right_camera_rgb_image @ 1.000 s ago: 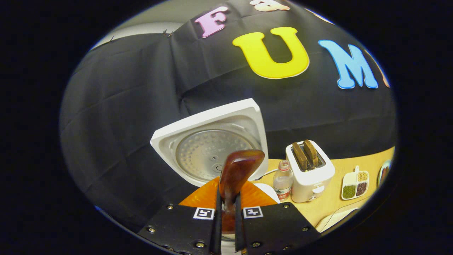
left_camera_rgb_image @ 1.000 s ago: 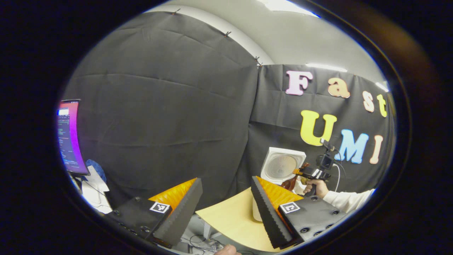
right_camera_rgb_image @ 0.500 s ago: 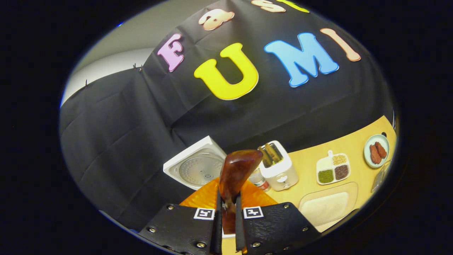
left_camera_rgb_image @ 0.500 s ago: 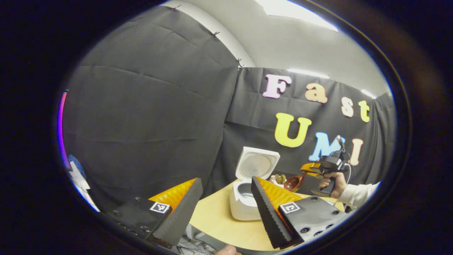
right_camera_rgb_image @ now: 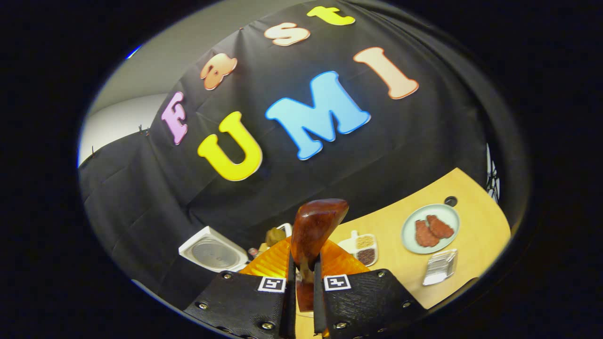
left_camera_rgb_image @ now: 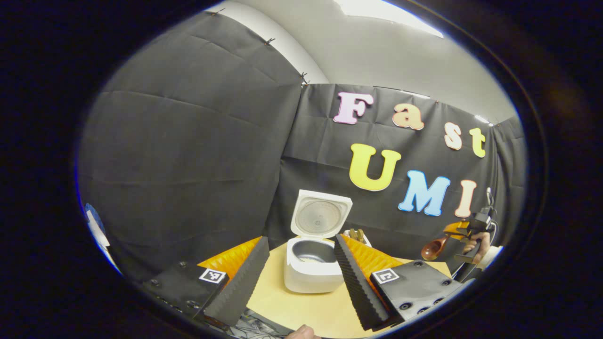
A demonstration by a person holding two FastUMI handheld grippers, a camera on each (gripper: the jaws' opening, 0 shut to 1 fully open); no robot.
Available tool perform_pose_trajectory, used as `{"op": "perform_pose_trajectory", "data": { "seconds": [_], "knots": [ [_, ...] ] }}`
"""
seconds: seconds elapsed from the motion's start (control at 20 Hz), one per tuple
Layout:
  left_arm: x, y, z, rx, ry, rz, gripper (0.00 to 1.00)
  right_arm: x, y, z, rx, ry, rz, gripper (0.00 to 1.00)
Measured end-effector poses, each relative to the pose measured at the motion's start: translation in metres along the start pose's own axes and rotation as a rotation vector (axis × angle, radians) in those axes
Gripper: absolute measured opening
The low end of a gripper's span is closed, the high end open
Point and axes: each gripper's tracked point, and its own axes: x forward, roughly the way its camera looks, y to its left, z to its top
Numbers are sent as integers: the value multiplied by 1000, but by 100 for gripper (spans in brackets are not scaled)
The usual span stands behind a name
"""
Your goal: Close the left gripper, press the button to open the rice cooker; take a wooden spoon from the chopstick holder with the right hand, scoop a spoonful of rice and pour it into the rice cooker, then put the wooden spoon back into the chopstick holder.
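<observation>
Right gripper (right_camera_rgb_image: 301, 301): fingers pressed close on the handle of a glossy reddish-brown wooden spoon (right_camera_rgb_image: 313, 226), bowl standing up above the tips; beyond, a pale wooden table (right_camera_rgb_image: 476, 230) bearing a round plate of reddish pieces (right_camera_rgb_image: 431, 229) and a divided white dish of grains (right_camera_rgb_image: 362, 248). Left gripper (left_camera_rgb_image: 301, 278): fingers spread wide, holding nothing; between them, on the table, a white square rice cooker (left_camera_rgb_image: 313, 263), lid raised upright, dark inner pot exposed.

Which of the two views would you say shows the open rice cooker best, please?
The left gripper view: the rice cooker stands whole on the table, lid raised, inner pot visible. The right gripper view catches just its raised lid, low beside the right gripper holding the wooden spoon.
</observation>
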Motion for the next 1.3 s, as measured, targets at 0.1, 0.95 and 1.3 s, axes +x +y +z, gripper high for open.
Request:
{"op": "perform_pose_trajectory", "data": {
  "seconds": [0.1,0.95,1.3],
  "knots": [
    [5,-31,-11,12,26,14,93,8,-60,4,-18,-7,-72,15],
    [14,-154,-47,193,143,36,100,30,-227,-109,-34,119,-294,15],
    [30,-160,-42,172,140,20,93,20,-249,-121,62,133,-325,21]
  ]
}}
